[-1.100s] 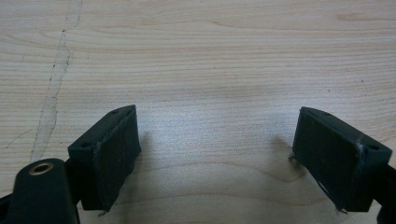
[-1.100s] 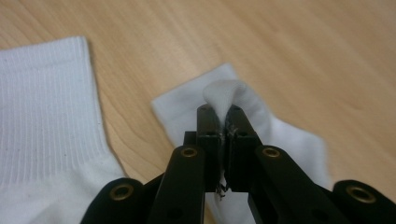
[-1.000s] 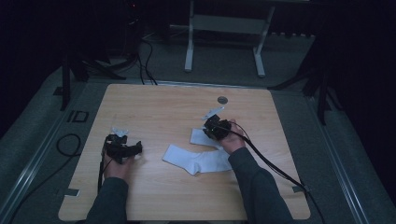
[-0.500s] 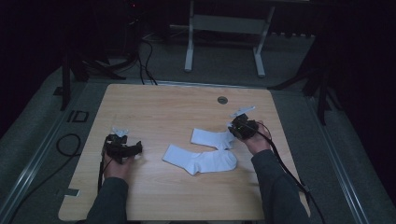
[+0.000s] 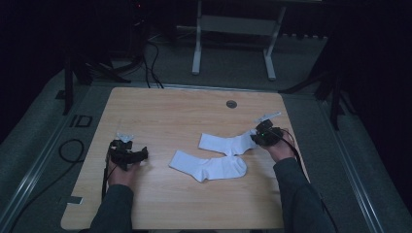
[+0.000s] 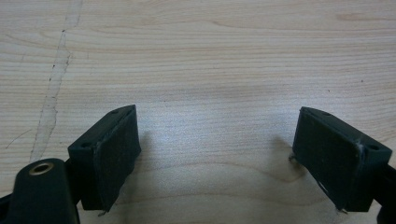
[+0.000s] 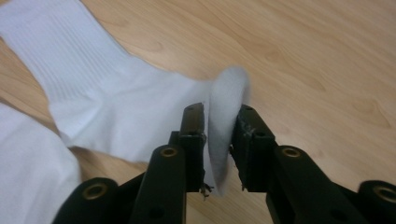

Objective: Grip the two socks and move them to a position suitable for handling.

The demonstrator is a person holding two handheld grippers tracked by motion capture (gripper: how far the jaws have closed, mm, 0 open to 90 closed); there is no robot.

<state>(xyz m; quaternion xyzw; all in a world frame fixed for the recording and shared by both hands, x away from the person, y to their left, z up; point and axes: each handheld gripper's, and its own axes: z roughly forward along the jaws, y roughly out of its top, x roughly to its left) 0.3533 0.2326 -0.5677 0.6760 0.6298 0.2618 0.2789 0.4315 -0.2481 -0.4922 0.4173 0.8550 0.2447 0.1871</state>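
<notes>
Two white socks lie on the wooden table (image 5: 184, 111). The far sock (image 5: 224, 142) stretches toward my right gripper (image 5: 256, 138), which is shut on its toe end. In the right gripper view the pinched toe (image 7: 223, 135) stands up between the two black jaws of my right gripper (image 7: 219, 126), and the ribbed leg of the far sock (image 7: 70, 51) lies flat beyond. The near sock (image 5: 208, 167) lies flat just in front of it, and its edge (image 7: 32, 172) shows at lower left. My left gripper (image 5: 141, 154) rests open on bare wood at the table's left, and between its fingertips my left gripper (image 6: 217, 140) holds nothing.
A round dark grommet (image 5: 231, 104) sits near the table's far edge. Beyond the table stand a white metal frame (image 5: 233, 39) and cables (image 5: 145, 53) on the grey floor. A cable loop (image 5: 73, 148) lies left of the table.
My right gripper has moved right toward the table's edge, pulling the far sock's toe with it and stretching that sock out. The left gripper has stayed in place.
</notes>
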